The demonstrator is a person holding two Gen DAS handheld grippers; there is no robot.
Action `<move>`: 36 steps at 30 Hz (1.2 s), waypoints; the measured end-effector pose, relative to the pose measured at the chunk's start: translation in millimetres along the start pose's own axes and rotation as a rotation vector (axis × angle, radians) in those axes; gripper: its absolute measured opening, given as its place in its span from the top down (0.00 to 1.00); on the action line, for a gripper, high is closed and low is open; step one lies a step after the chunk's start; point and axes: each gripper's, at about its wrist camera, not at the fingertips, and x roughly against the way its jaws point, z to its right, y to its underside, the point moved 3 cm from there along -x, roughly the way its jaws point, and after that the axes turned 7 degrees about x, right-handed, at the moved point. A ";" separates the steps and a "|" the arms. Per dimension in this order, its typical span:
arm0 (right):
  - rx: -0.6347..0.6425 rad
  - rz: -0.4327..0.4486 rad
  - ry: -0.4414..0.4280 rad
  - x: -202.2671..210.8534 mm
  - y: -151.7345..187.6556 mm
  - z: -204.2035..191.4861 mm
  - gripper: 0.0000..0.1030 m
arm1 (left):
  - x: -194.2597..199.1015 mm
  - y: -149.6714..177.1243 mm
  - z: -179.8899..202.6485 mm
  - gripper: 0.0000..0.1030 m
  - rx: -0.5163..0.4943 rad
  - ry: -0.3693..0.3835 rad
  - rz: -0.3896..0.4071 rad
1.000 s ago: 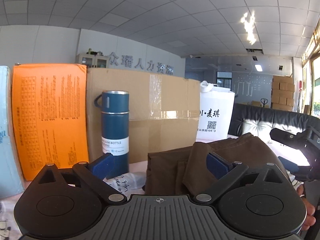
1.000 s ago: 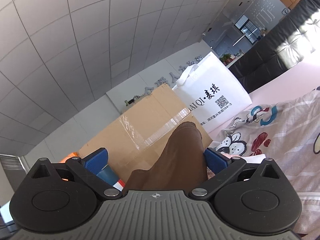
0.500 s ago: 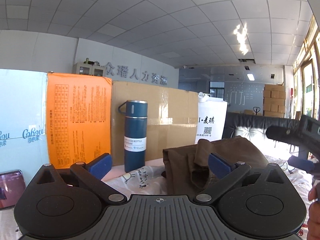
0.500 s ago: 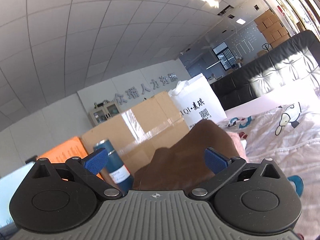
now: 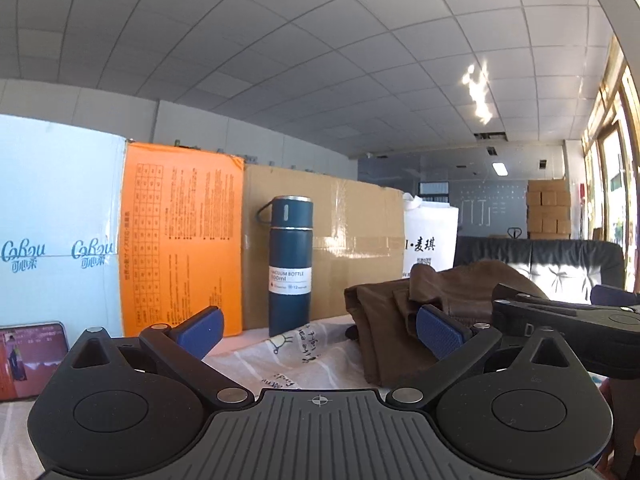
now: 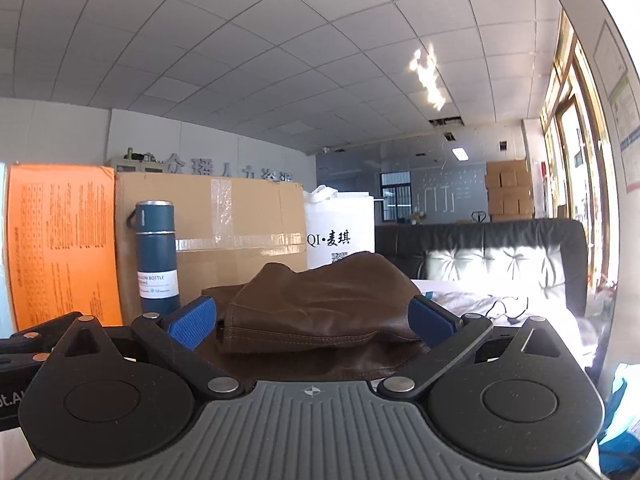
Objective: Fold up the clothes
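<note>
Both tools are seen with fingers spread apart, nothing clamped. The left tool (image 5: 318, 330) is held low over the printed sheet (image 5: 304, 356); the right tool (image 6: 312, 318) is levelled at the brown garment (image 6: 320, 308), which lies bunched and partly folded on the sheet — right of the blue vacuum bottle (image 5: 290, 268), in front of the cardboard box (image 5: 348, 248) and white bag (image 6: 340, 232).
</note>
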 end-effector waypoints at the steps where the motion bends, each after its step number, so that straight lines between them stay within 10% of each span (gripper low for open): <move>1: 0.013 -0.004 0.003 -3.6 1.6 -1.4 0.00 | 1.2 0.3 0.2 0.00 0.000 0.004 0.006; 36: -0.095 -0.069 -0.028 -11.1 10.4 19.0 0.00 | -0.6 4.4 -6.4 0.00 0.061 -0.069 -0.005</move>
